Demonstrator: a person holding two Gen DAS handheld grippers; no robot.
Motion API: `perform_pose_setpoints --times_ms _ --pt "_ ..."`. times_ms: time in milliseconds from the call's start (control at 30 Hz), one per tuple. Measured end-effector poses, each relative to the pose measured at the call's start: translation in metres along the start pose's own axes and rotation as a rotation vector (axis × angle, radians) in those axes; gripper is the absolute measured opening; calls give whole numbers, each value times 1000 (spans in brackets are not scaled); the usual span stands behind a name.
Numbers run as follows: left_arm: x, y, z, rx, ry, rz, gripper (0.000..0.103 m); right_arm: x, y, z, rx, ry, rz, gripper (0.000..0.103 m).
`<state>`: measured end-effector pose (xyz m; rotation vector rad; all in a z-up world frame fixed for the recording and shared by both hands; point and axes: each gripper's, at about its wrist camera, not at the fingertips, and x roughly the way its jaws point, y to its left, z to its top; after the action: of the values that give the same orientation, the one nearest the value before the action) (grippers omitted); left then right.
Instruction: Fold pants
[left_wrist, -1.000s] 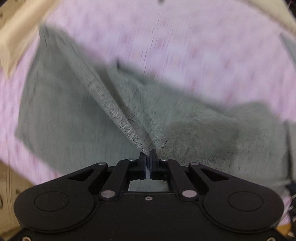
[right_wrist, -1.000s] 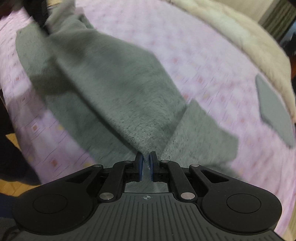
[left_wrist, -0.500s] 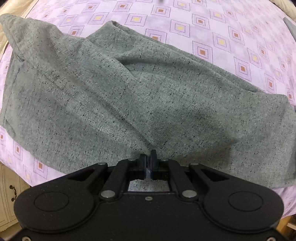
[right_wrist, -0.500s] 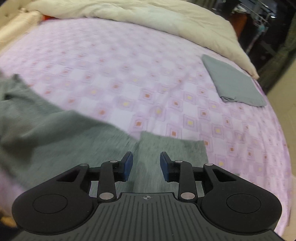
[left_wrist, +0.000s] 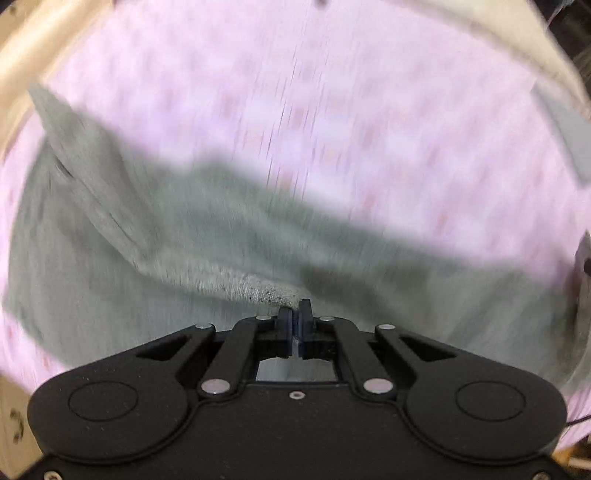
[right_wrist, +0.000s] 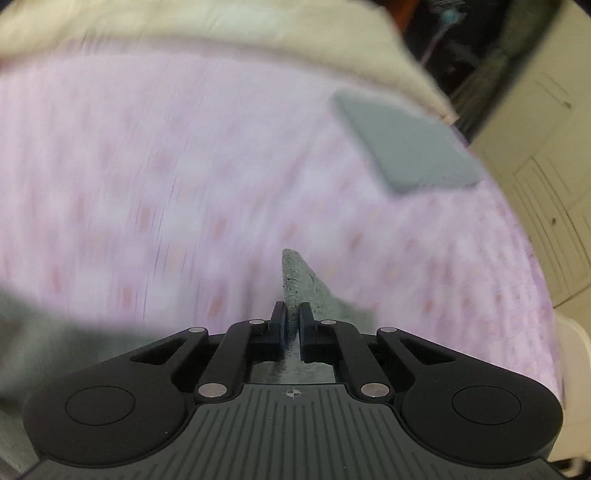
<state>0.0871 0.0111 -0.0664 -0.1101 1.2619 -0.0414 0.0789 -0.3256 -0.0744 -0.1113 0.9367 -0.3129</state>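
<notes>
Grey speckled pants (left_wrist: 184, 240) lie spread over a lilac patterned bedsheet (left_wrist: 369, 129), blurred by motion. My left gripper (left_wrist: 294, 314) is shut on a raised fold of the cloth, which runs up to its tips from the left. In the right wrist view, my right gripper (right_wrist: 293, 317) has its jaws closing on another edge of the pants (right_wrist: 295, 273). The pads press on that edge, and a pointed tip of fabric sticks out beyond them. More of the grey cloth hangs low at the left of that view.
A folded grey garment (right_wrist: 406, 147) lies on the far right of the bed, also at the right edge (left_wrist: 569, 136) of the left wrist view. A cream duvet (right_wrist: 184, 26) is bunched along the far side. Pale cupboard doors (right_wrist: 546, 184) stand to the right.
The right gripper let go of the cloth, opened wide, and has shut on a new edge of the pants. The left gripper kept its hold and moved, so the cloth now lies lower in its view.
</notes>
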Motion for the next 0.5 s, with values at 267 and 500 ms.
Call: perform_pose_setpoints --times_ms 267,500 --pt "-93 7 21 68 -296 -15 4 -87 -89 -37 262 -144 -44 7" --pt "-2 11 -54 178 25 77 4 -2 -80 -151 297 213 -48 6"
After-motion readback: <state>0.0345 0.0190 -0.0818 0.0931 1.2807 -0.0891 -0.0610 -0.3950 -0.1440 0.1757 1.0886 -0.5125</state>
